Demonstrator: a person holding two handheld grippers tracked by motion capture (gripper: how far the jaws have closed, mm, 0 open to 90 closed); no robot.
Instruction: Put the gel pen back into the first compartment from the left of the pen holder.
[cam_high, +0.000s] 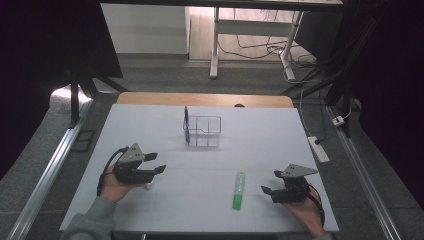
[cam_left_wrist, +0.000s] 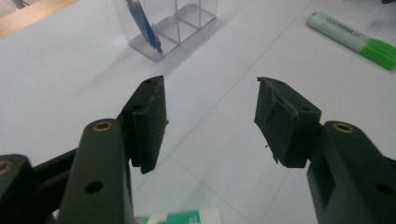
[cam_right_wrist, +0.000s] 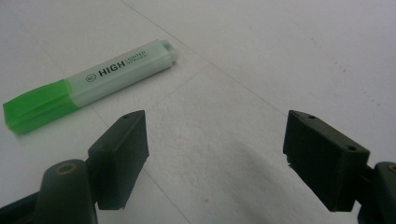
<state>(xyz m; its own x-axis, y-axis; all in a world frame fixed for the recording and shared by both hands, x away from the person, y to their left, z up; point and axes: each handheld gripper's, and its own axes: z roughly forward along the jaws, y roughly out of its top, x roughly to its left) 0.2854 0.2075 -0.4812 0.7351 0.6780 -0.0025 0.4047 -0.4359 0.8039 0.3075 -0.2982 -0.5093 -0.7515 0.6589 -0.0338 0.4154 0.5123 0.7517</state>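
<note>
White sheeting covers the table (cam_high: 150, 125), which stands in a dim room with grey floor and cables trailing behind it. On that sheet lies a green plastic highlighter with a pale barrel and a translucent green cap (cam_high: 239, 190), flat on its side, pointing roughly away from the person, between the two hands and nearer the right one. The right gripper (cam_high: 270, 190) hovers just beside it with its jaws spread wide and nothing between them; in the right gripper view the highlighter (cam_right_wrist: 91, 84) sits ahead and to one side of the pads, apart from them. The left gripper (cam_high: 159, 163) is also empty, its jaws standing open, and it points toward a clear plastic compartmented pen holder (cam_high: 202, 131) at the middle of the table, which has a blue pen (cam_high: 186, 122) leaning in one end compartment. A small white and green object (cam_left_wrist: 180, 218) shows at the lower edge of the left gripper view; what it is I cannot tell. The highlighter looks light and rigid, with a smooth, slightly slippery shell whose flattened barrel should keep it from rolling. It should stand a firm pinch; the best hold is likely across the barrel's middle, near the printed lettering, so neither end droops, rather than on the cap, which could pull off.
</note>
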